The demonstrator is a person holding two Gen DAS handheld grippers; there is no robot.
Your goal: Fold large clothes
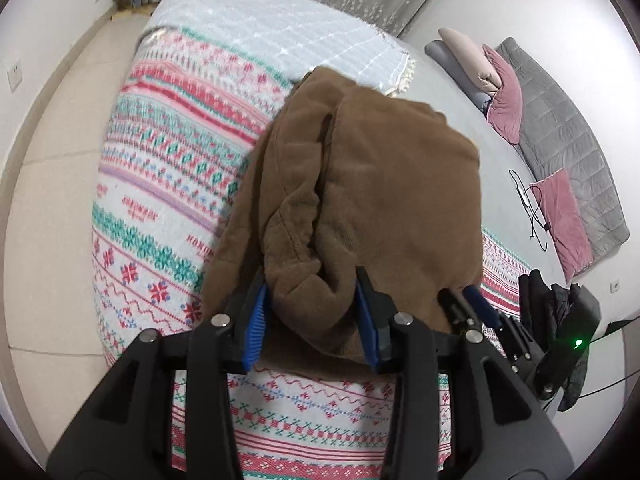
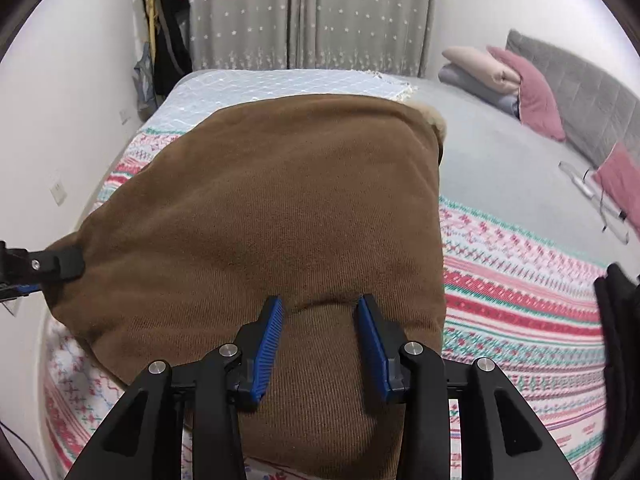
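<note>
Nearest to me in the left wrist view, my left gripper has its blue-padded fingers clenched on a thick bunched fold of a brown garment, which fills the gap between them. Just to the right in that view, the tip of my right gripper meets the same edge of the cloth.

In the right wrist view, my right gripper has its fingers on either side of a wide ridge of the brown garment. The cloth fills the space between them and puckers at the tips, so they are grasping it. At the left edge of this view, a black finger of the left gripper holds the garment's far corner, and the cloth stretches between the two grippers.

The garment is folded into a broad rectangle, its near edge lifted in both grippers and the rest hanging over the bed. A pale fleecy lining shows at its far right corner.

Under it lies a blanket patterned in red, teal and white bands. Beyond that is a pale blue quilt, with plain grey sheet to the right.

Farther off, pink pillows and folded bedding lean against a grey padded headboard. A black cable lies on the sheet. Grey curtains with small white stars hang at the back.
</note>
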